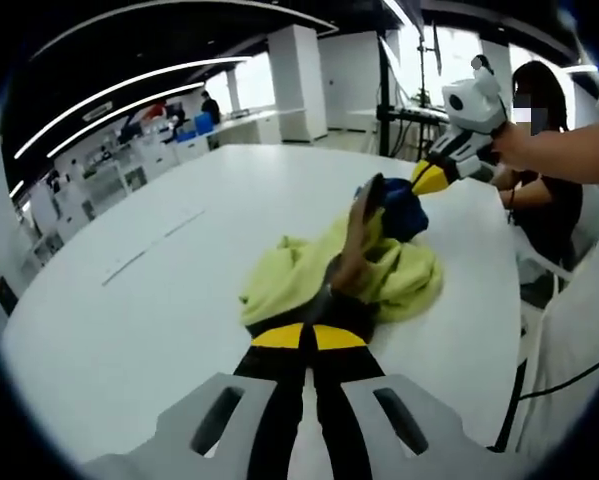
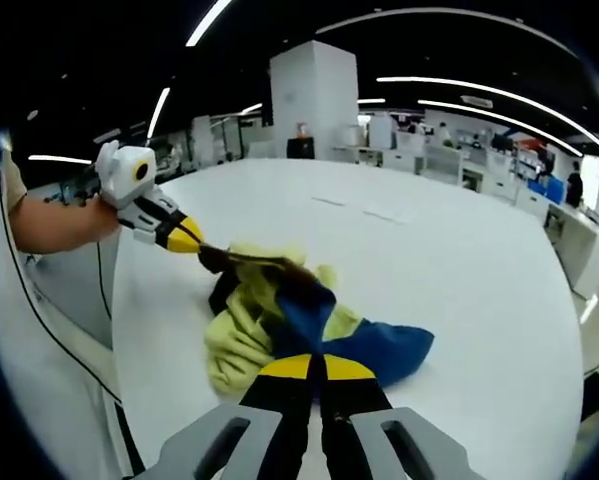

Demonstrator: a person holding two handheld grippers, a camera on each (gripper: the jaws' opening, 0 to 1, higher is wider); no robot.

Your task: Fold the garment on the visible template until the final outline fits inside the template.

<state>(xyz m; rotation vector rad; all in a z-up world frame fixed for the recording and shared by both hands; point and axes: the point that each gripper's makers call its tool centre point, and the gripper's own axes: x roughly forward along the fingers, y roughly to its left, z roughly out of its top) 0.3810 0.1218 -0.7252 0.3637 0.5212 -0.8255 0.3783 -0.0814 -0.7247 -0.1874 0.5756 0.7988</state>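
A crumpled yellow-green garment (image 1: 399, 275) with a blue part (image 1: 404, 210) lies bunched on the white table (image 1: 179, 300). My left gripper (image 1: 331, 295) is shut on its near folds, and a dark strip of cloth runs up from the jaws. My right gripper (image 1: 419, 188) comes in from the right, shut on the blue part. In the right gripper view, my right gripper (image 2: 314, 338) is shut on the blue and yellow cloth (image 2: 379, 350). There the left gripper (image 2: 209, 258) holds the garment's far dark edge. Faint template lines (image 1: 149, 250) mark the table away from the heap.
A person's forearm (image 1: 569, 150) holds the right gripper, and a seated person (image 1: 549, 200) is past the table's right edge. A cable (image 2: 49, 330) hangs off the table edge. Desks, pillars and other people stand far behind in the hall.
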